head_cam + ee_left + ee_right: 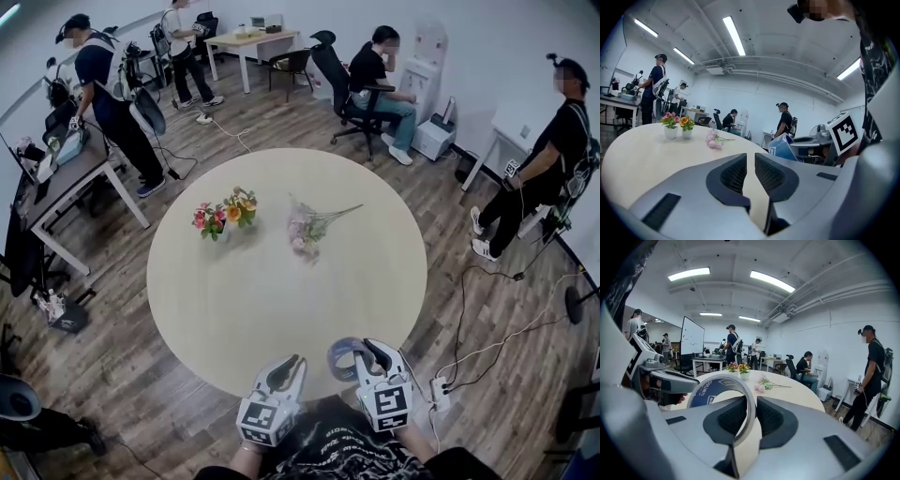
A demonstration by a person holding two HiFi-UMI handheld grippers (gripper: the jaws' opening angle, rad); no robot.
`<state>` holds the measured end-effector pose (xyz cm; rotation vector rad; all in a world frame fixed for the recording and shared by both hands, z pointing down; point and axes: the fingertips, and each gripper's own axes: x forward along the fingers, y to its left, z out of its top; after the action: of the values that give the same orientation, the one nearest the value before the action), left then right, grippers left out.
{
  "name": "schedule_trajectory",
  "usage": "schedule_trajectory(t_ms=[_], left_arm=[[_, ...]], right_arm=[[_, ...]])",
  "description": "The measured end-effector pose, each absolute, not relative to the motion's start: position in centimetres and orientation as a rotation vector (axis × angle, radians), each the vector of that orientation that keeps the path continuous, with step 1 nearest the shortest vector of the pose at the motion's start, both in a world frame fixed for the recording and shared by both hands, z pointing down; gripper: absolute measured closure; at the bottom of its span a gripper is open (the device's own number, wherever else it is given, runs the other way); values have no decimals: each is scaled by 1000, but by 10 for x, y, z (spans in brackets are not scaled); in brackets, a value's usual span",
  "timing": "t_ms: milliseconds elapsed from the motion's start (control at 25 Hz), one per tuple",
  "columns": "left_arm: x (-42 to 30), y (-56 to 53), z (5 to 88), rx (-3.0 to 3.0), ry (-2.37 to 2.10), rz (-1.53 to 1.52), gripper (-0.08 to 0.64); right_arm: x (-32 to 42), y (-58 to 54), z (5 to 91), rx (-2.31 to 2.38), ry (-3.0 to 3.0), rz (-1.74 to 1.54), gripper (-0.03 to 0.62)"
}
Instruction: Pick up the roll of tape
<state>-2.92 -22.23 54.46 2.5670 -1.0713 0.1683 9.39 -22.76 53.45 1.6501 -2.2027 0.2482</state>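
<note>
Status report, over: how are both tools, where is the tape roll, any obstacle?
Right tool shut on roll of tape, at near edge of table. Left tool closed, empty. Nothing in the way; flowers far off.

We wear a black top printed with pale, scribbled lettering, which shows just behind the grippers. Our left gripper and right gripper are smooth pale-grey moulded shells with black ribbed pads. At the rear of each sits a white cube with black square markers.
</note>
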Motion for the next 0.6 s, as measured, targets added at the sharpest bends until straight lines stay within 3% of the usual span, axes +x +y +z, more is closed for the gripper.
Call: schedule_trajectory(t_ms=[240, 600], left_arm=[[-25, -225, 541, 2572, -1082, 167, 535], [-22, -234, 540, 2578, -1118, 175, 538]], right_arm=[[98, -232, 535, 1644, -2214, 268, 518], [95, -239, 538, 1592, -2245, 248, 522]])
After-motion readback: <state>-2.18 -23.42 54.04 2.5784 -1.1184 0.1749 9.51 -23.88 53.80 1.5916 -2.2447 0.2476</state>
